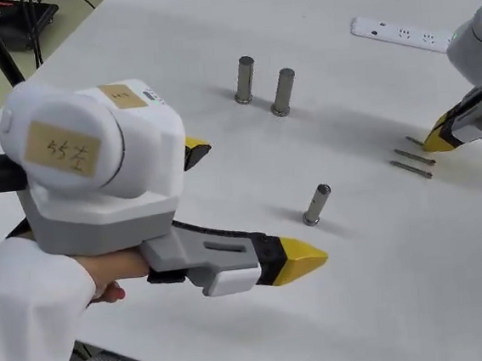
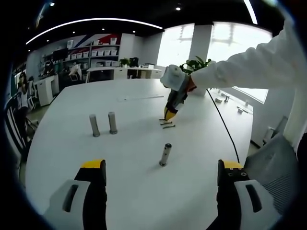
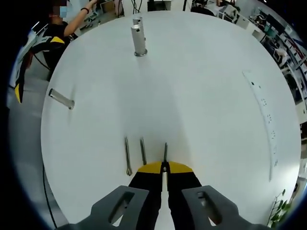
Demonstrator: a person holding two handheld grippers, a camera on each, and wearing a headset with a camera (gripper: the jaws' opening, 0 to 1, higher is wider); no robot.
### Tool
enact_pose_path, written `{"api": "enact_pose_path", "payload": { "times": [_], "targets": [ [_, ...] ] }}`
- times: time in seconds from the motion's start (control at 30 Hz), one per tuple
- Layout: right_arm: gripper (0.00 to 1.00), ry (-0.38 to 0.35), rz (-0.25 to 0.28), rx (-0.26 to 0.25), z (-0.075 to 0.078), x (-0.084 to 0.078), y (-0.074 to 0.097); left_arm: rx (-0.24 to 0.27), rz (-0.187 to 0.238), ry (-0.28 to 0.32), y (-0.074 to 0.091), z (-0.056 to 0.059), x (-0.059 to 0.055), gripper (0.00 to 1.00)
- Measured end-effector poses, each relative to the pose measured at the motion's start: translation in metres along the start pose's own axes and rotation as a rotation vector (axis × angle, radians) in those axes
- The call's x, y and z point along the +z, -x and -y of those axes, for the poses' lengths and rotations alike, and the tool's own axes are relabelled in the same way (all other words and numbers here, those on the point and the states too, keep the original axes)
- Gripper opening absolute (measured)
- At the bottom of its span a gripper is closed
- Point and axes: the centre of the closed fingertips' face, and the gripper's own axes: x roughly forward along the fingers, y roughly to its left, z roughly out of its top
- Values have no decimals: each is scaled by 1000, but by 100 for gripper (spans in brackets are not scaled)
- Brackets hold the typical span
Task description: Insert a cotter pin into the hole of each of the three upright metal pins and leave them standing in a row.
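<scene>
Three steel pins stand on the white table: two close together at the back and one alone nearer me. My left gripper is open, its yellow tips wide apart, and the lone pin stands ahead between its jaws. My right gripper is shut on a cotter pin that lies on the table. Two more cotter pins lie just beside it, seen also from the head.
A white power strip lies at the table's far right. A cable runs over the table behind the right gripper in the left gripper view. Chairs and desks stand beyond the table edge.
</scene>
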Motion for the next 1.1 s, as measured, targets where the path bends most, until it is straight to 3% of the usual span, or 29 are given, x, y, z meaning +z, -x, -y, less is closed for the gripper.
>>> {"api": "enact_pose_path", "payload": {
  "times": [0.2, 0.3, 0.5, 0.53, 0.6, 0.67, 0.83, 0.97, 1.1],
  "targets": [
    [0, 18, -13, -12, 0, 0, 0, -2, 1, -5, 0, -2, 3, 95],
    [0, -83, -6, -18, 2, 0, 0, -3, 3, -8, -1, -2, 4, 95],
    [0, -78, 22, -28, 3, 0, 1, 10, 17, 14, -4, -9, 6, 94],
    [0, -61, 23, -36, 2, 0, 1, 11, 25, 18, -4, -9, 8, 94],
    [0, 86, 18, -53, 2, 1, 2, 15, 37, 20, -3, -9, 11, 93],
    [0, 57, 6, -56, -1, 1, 2, 14, 37, 18, -3, -8, 12, 93],
    [0, 82, -1, -56, -2, 0, 7, 5, 42, 6, -2, -3, 15, 92],
    [0, 97, 35, -72, -2, 2, 16, -12, 55, 9, 0, 5, 18, 92],
    [0, 147, 77, -98, -13, 8, 35, -22, 47, -4, 1, 11, 17, 91]
  ]
}}
